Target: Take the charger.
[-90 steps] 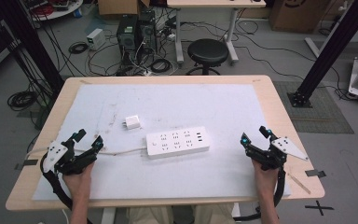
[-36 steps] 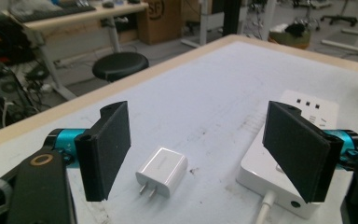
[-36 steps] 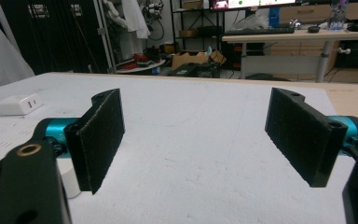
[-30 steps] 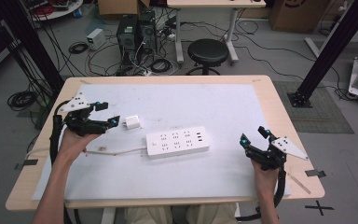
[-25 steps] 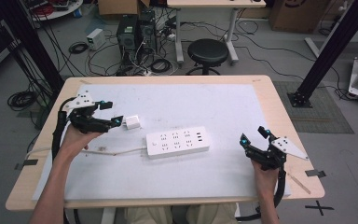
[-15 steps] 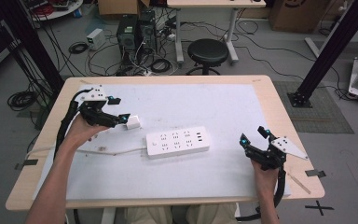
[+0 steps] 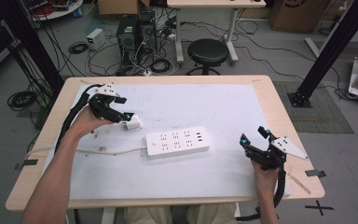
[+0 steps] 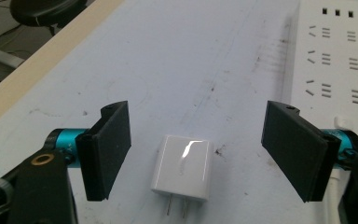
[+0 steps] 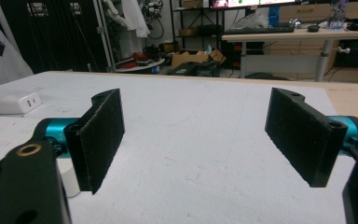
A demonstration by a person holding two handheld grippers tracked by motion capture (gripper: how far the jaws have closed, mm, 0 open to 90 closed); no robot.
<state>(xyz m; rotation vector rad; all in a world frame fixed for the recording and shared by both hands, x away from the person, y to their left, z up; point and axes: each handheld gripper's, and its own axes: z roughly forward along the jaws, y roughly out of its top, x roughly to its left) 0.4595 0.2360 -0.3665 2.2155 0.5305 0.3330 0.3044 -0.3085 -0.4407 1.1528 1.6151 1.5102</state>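
The work in hand is a pick-up of the white charger [image 8: 183,167], a small plug block lying flat on the bench [image 7: 223,105] at about ten o'clock from the white power strip [image 7: 178,142], near it but apart. In the left gripper view its two metal prongs point back toward the camera.

To do this step well, I would keep the left tongs [image 8: 200,151] centred so the block sits midway between the two pads, lower until the pads are level with its side walls, and close on the flat sides, not the rounded corners or the prongs. The smooth, glossy shell looks likely to slip from a shallow grip, so the pads should reach well down its sides. The strip's cable runs close by the right-hand pad; it should stay outside the grip.

The left tongs are spread wide, much wider than the charger, straddling it without touching it and holding nothing. The right tongs [image 7: 255,136] rest at about four o'clock from the strip, well apart from it, also spread wide and empty.
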